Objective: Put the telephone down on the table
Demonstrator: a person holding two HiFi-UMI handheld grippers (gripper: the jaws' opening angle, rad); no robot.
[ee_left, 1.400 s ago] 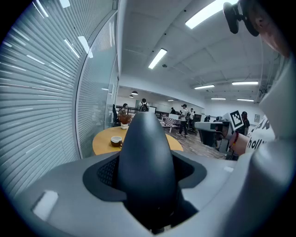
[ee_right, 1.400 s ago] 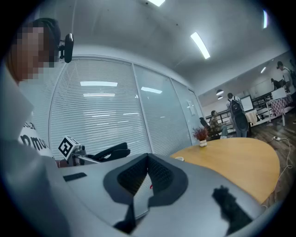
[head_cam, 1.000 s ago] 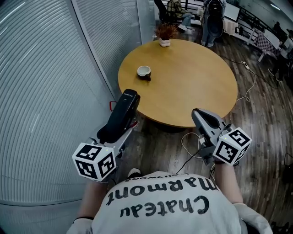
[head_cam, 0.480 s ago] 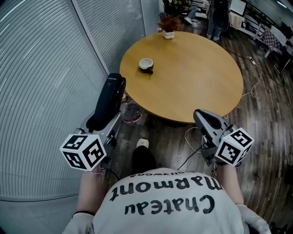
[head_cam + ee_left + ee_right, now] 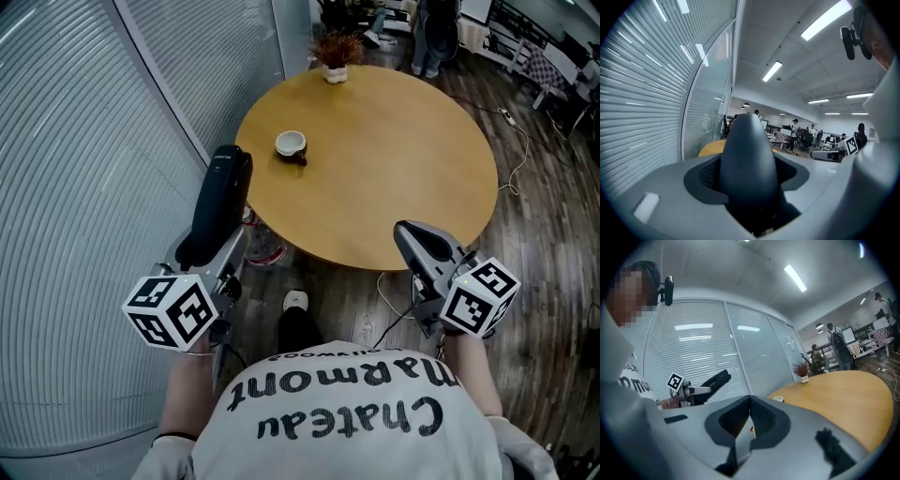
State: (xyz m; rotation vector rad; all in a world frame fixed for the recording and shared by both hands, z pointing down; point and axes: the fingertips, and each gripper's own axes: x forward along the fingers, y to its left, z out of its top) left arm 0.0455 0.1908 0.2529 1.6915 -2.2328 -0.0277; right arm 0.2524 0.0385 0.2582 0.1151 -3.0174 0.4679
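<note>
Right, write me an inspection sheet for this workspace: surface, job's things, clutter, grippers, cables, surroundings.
Surface: round wooden table.
Job's things: black telephone held beside the table's left edge, not yet set down.
Clutter: cup and small potted plant on the table.
Grippers: left gripper shut on the telephone; right gripper shut, empty.
Cables: cable loose on the floor below the table; another at the right.
Surroundings: slatted blinds at left, wood floor, people standing beyond the table.
</note>
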